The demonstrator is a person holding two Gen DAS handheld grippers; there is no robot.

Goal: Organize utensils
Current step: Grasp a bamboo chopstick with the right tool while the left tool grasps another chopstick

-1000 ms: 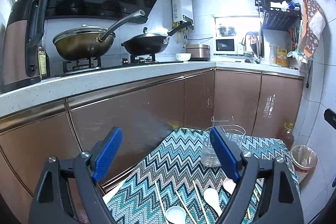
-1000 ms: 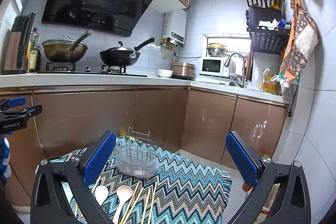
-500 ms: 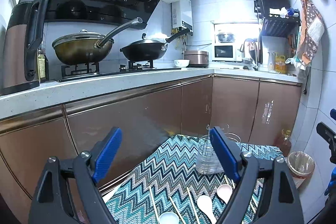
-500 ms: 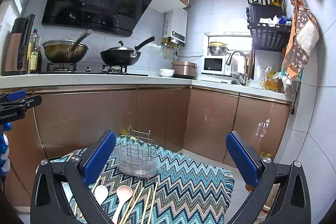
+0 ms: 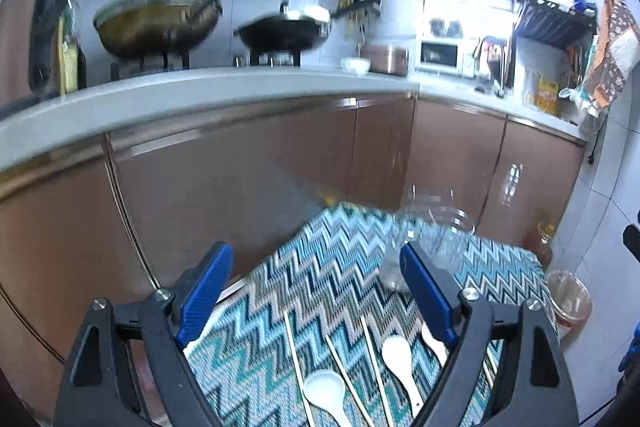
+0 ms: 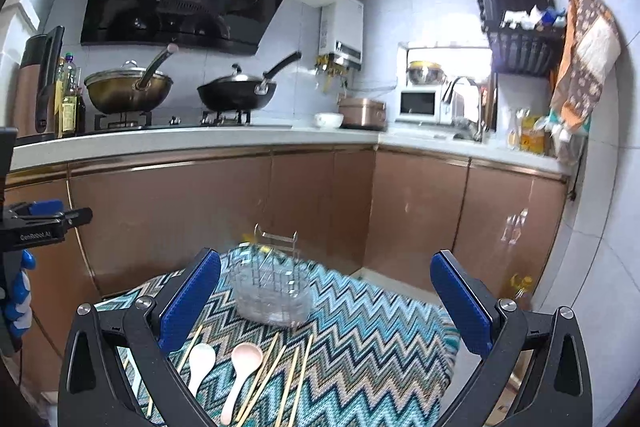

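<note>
A small table with a blue zigzag cloth (image 5: 328, 267) (image 6: 360, 331) holds a clear utensil holder with a wire rack (image 6: 272, 291) (image 5: 432, 247). In front of it lie white spoons (image 5: 326, 393) (image 5: 398, 355) (image 6: 200, 359), a pinkish spoon (image 6: 244, 363) and several wooden chopsticks (image 6: 276, 375) (image 5: 344, 371). My left gripper (image 5: 316, 295) is open and empty above the table's near left part. My right gripper (image 6: 326, 303) is open wide and empty, above the spoons and facing the holder. The left gripper also shows at the left edge of the right wrist view (image 6: 44, 219).
Brown kitchen cabinets (image 6: 320, 211) and a white counter (image 6: 200, 139) stand behind the table, with two woks (image 6: 128, 91) (image 6: 238, 93) on the stove. A bin (image 5: 568, 297) and an oil bottle (image 5: 542, 243) stand on the floor at the table's right.
The left gripper has tilted down and moved closer over the table; its view is blurred by motion. The right gripper has come a little lower and closer to the holder. Both stay open.
</note>
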